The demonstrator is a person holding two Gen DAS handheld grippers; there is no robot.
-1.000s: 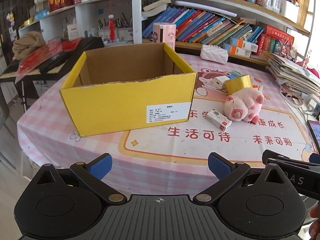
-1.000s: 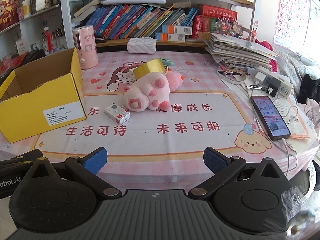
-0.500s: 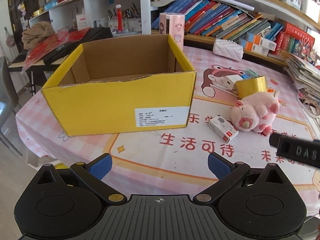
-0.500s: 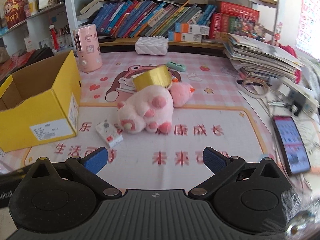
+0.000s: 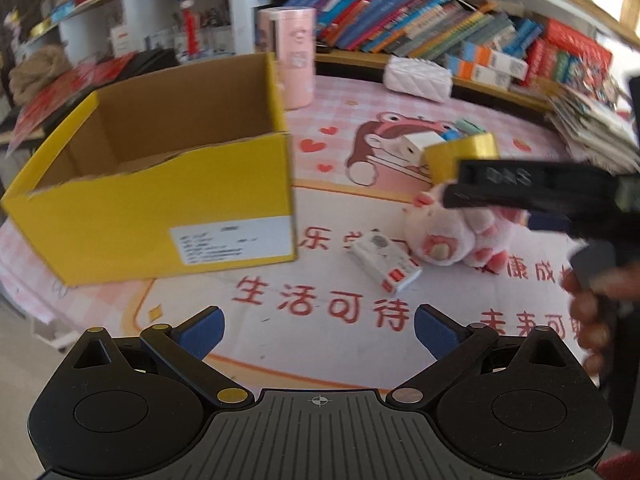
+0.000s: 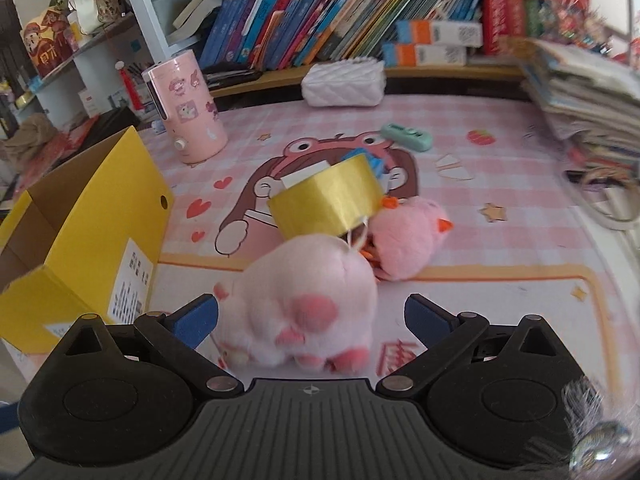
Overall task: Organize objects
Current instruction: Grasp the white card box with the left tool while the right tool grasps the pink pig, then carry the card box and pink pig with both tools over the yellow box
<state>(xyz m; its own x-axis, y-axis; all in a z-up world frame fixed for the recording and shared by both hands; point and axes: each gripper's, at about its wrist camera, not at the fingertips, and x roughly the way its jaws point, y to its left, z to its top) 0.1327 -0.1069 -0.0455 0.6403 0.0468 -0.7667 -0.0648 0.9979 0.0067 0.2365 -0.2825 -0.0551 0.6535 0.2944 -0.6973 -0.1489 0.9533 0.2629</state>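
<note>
An empty yellow cardboard box [image 5: 152,216] stands on the left of the pink table; it also shows in the right wrist view [image 6: 80,248]. A pink plush pig [image 6: 308,304] lies between the open fingers of my right gripper [image 6: 311,320], its rear toward the camera. A gold tape roll [image 6: 326,202] and a smaller pink plush [image 6: 408,236] lie just behind it. A small white and red box [image 5: 384,260] lies left of the pig [image 5: 452,236]. My left gripper [image 5: 319,326] is open and empty above the table's front. The right gripper's black body [image 5: 536,190] hangs over the pig.
A pink cylinder [image 6: 184,114] stands behind the box. A white quilted pouch [image 6: 344,84] and a mint case [image 6: 406,136] lie at the back. Bookshelves [image 6: 340,20] run behind. A paper stack [image 6: 588,96] fills the right side.
My right gripper has moved forward and down, so the plush pig now sits between its fingers. My left gripper has moved forward and to the right along the table.
</note>
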